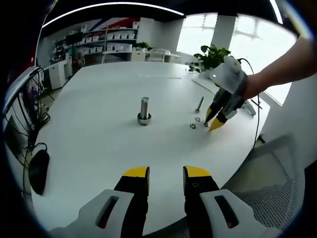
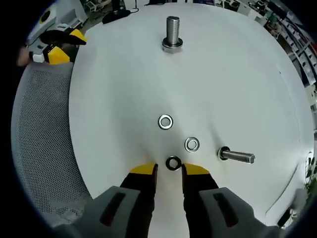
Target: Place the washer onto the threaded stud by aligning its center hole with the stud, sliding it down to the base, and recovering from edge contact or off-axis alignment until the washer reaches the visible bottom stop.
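Observation:
The threaded stud (image 1: 144,110) (image 2: 172,32) stands upright on its base near the middle of the white table (image 1: 99,129). Three small rings lie on the table: a dark one (image 2: 173,162) and two bright washers (image 2: 165,122) (image 2: 191,144). My right gripper (image 2: 169,171) (image 1: 212,122) is open and low over the table, the dark ring lying just ahead of the gap between its yellow tips, untouched as far as I can tell. My left gripper (image 1: 167,177) (image 2: 57,47) is open at the table's near edge, holding nothing, well short of the stud.
A loose bolt (image 2: 237,156) (image 1: 199,103) lies on its side beside the washers. A grey mesh chair (image 2: 39,148) sits at the table edge. A black mouse (image 1: 38,171) with its cable lies at the far left. A potted plant (image 1: 212,53) stands beyond the table.

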`<action>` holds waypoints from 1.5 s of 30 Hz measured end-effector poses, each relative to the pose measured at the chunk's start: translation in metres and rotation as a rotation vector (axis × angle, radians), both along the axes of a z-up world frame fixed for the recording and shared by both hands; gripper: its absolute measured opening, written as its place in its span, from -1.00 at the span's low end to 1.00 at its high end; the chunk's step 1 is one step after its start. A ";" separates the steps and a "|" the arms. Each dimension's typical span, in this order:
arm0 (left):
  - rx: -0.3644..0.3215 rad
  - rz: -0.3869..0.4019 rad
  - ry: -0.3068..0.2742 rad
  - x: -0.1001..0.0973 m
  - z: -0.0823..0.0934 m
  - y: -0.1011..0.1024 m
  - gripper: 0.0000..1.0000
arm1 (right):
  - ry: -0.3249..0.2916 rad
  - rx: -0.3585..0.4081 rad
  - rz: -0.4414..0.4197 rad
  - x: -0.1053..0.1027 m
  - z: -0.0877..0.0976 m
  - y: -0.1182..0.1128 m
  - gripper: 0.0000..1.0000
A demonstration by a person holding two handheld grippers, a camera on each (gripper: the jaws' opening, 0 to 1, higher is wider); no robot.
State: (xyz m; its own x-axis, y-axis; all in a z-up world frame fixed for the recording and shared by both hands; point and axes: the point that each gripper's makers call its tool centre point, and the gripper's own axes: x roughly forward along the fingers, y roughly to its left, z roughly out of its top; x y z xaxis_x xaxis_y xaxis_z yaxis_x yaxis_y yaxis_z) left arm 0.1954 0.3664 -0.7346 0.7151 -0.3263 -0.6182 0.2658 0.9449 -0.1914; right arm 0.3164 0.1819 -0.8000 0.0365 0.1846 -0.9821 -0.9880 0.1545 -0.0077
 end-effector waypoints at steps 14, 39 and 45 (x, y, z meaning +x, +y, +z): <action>0.000 0.001 0.001 0.000 0.001 0.000 -0.51 | 0.004 -0.055 -0.041 0.002 0.000 0.000 -0.57; 0.004 0.002 0.003 0.000 -0.001 0.001 -0.51 | -0.006 -0.069 -0.082 0.006 -0.001 0.002 -0.68; 0.005 0.002 0.006 -0.001 -0.001 0.001 -0.52 | -0.004 -0.071 -0.090 0.005 0.000 0.002 -0.68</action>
